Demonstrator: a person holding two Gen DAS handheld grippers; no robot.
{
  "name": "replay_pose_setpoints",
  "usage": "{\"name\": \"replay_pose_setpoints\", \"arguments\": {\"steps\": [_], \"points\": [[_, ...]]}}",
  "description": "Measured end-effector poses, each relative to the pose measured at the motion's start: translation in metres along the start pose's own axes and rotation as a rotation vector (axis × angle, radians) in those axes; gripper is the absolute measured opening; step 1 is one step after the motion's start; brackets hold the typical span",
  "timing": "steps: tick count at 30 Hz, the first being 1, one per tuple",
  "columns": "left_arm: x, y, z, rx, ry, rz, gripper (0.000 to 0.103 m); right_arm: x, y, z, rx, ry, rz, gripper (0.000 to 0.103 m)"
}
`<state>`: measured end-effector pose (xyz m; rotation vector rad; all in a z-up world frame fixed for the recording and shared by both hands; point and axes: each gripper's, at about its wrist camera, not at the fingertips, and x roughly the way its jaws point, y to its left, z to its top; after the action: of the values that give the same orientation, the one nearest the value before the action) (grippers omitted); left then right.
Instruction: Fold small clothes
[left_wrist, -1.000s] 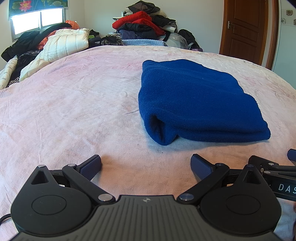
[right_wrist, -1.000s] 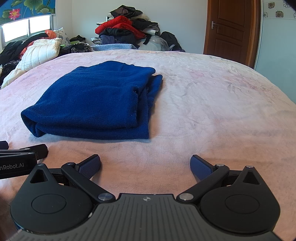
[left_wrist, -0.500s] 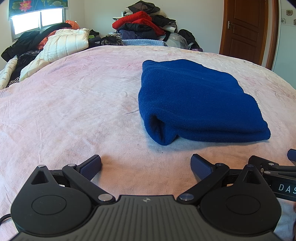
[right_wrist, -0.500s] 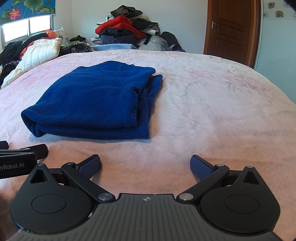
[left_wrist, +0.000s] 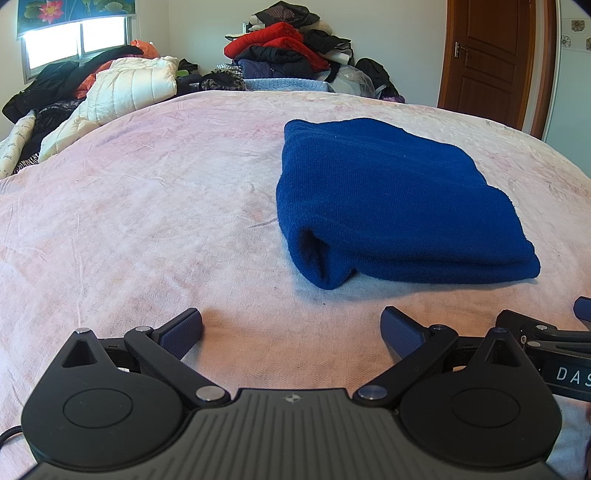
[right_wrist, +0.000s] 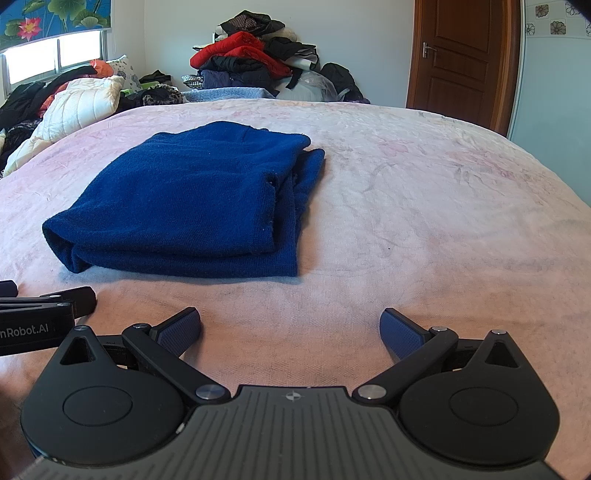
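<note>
Both claws are spread wide and hold nothing: the left claw (left_wrist: 291, 325) and the right claw (right_wrist: 290, 325) sit low over the pink bed (left_wrist: 147, 221), side by side, short of the folded blue garment (left_wrist: 388, 206). Nothing lies between them and it. Piled clothes (right_wrist: 251, 62) and a white quilted jacket (left_wrist: 125, 88) crowd the far edge, near a wooden door (right_wrist: 461, 59). Each claw's neighbour is cut off at the frame edge. The garment's long axis runs away from the claws, its rolled fold toward them.
</note>
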<state>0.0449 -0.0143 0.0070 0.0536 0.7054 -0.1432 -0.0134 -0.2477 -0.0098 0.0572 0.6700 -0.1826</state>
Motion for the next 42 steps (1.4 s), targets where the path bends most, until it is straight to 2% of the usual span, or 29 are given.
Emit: {"name": "replay_pose_setpoints", "arguments": {"steps": [34,39,42], "points": [[0.0000,0.0004,0.0012,-0.006,0.008,0.004,0.103,0.0000,0.0001,-0.0002,0.001,-0.001,0.000,0.102],[-0.0010,0.0029,0.0003,-0.015,0.005,-0.014,0.103,-0.0001,0.0002,-0.0003,0.000,-0.001,0.000,0.102],[-0.0019,0.0017,-0.0008,-0.003,0.008,0.006,0.103,-0.0001,0.0003,-0.0003,0.001,-0.001,0.000,0.102]]}}
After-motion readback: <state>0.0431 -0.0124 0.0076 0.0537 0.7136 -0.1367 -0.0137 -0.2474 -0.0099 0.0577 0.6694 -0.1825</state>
